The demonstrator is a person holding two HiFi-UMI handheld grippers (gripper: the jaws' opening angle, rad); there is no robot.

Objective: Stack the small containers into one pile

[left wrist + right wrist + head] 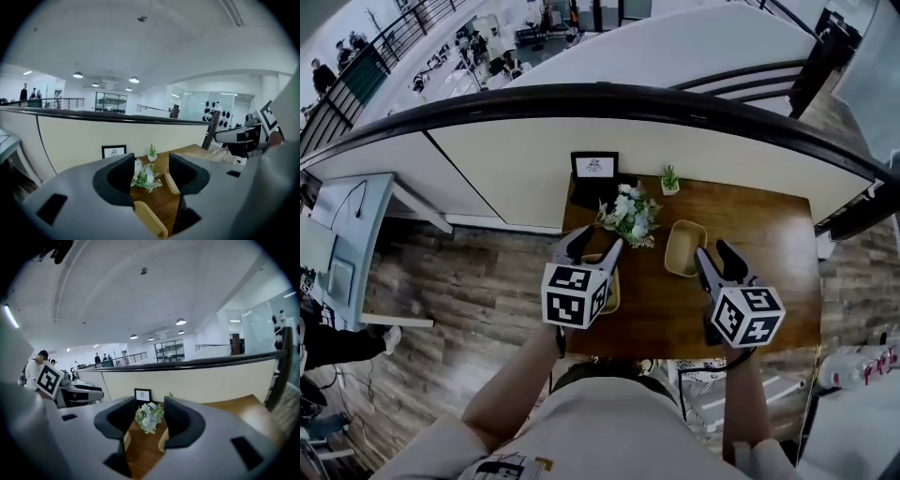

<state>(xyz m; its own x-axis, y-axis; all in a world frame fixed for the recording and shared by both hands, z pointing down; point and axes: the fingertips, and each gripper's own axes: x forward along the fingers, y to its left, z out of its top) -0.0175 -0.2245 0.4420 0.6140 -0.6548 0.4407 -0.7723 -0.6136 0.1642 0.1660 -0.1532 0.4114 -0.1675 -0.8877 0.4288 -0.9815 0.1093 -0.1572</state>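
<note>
Two shallow beige containers lie apart on the wooden table [769,244]. One container [684,248] sits near the middle. The other container [612,289] is to its left, half hidden under my left gripper [594,247]. That gripper hovers above the table, open and with nothing between its jaws. My right gripper [719,263] hovers right of the middle container, also open with nothing held. In the left gripper view the near container [150,219] and the far one [170,181] show between the jaws of the left gripper [151,174]. In the right gripper view, the right gripper [149,420] frames the flowers and a container [162,440].
A bunch of white flowers [630,215] lies at the table's back. Behind it are a framed picture [594,168] and a small potted plant [670,179]. A curved cream wall with a dark rail [581,97] runs behind the table. Wood floor lies to the left.
</note>
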